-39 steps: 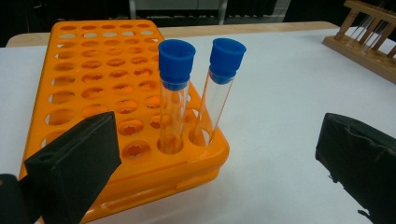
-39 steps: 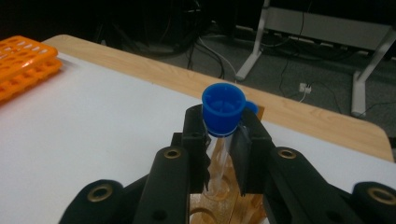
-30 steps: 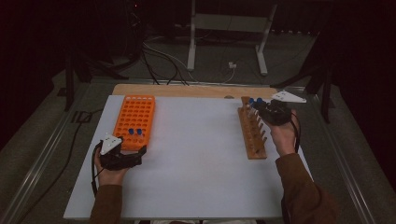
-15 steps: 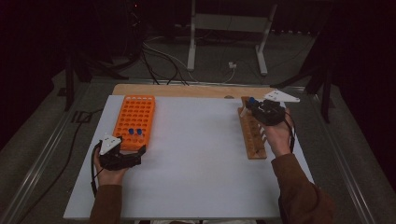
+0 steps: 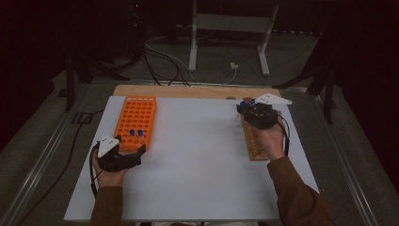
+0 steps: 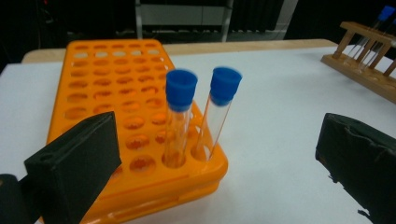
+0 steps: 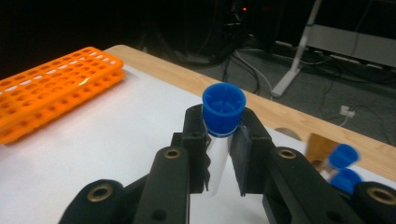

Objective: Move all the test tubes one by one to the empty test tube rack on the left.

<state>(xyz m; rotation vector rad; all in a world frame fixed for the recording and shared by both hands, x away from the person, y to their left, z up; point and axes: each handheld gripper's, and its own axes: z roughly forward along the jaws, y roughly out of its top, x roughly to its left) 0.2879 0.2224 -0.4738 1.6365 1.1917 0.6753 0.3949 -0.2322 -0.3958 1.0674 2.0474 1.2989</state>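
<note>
Pinching blue-capped tube (image 7: 219, 140) in my right gripper (image 7: 223, 158), tube's bottom hidden; left gripper (image 6: 219, 154) spread, orange rack (image 6: 116, 93) at 11 o'clock.

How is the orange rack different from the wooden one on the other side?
The orange rack is a flat plastic grid of many holes in several rows; the wooden rack is a narrow strip. The orange rack lies near the left gripper, the wooden rack under the right gripper. Both hold blue-capped tubes.

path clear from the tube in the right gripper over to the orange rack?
Nothing visible blocks it. The right gripper is shut on a blue-capped tube; bare white table lies between it and the orange rack. Two capped tubes already stand at the rack's near edge, and the left gripper waits open beside them.
</note>
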